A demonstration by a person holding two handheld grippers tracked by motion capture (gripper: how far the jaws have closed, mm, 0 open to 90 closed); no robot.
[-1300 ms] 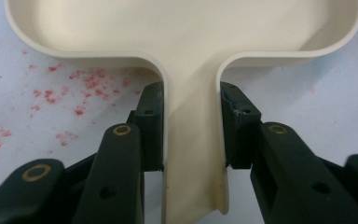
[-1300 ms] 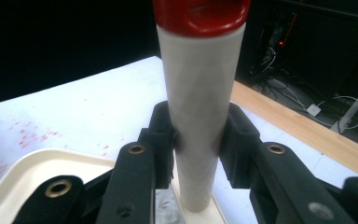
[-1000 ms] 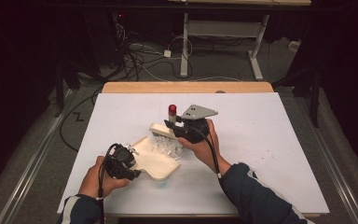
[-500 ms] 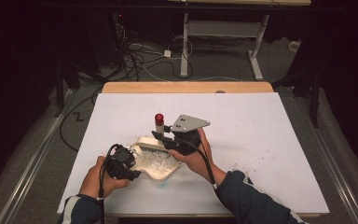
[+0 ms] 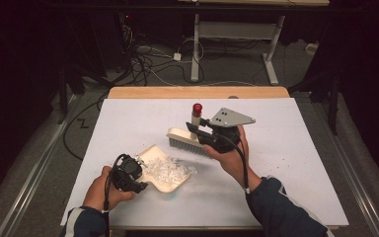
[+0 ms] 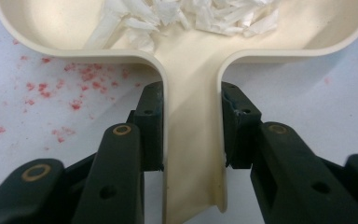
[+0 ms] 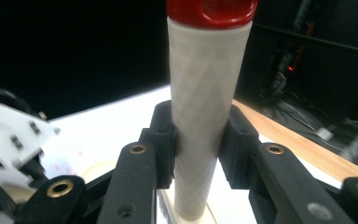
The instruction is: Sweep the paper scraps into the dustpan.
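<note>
A cream dustpan [image 5: 154, 149] lies on the white table at the front left, with a heap of white paper shreds [image 5: 170, 169] in it. My left gripper [image 5: 131, 174] is shut on the dustpan's handle [image 6: 193, 149]; its pads [image 6: 151, 121] press both sides of it, with the shreds [image 6: 186, 14] just beyond. My right gripper [image 5: 202, 131] is shut on the white handle [image 7: 205, 93] of a brush with a red cap [image 7: 209, 9]. The brush head [image 5: 183, 140], bristles down, hangs to the right of and beyond the pan, apart from it.
Red specks [image 6: 88, 79] dot the white tabletop beside the dustpan, and small dark specks [image 5: 286, 158] lie to the right. A wooden strip [image 5: 197, 92] runs along the table's far edge. Cables [image 5: 153, 54] and a desk frame [image 5: 237, 34] stand on the floor beyond.
The right gripper swept the brush toward the dustpan, then lifted it up and away to the right. The left gripper and the dustpan have stayed in place.
</note>
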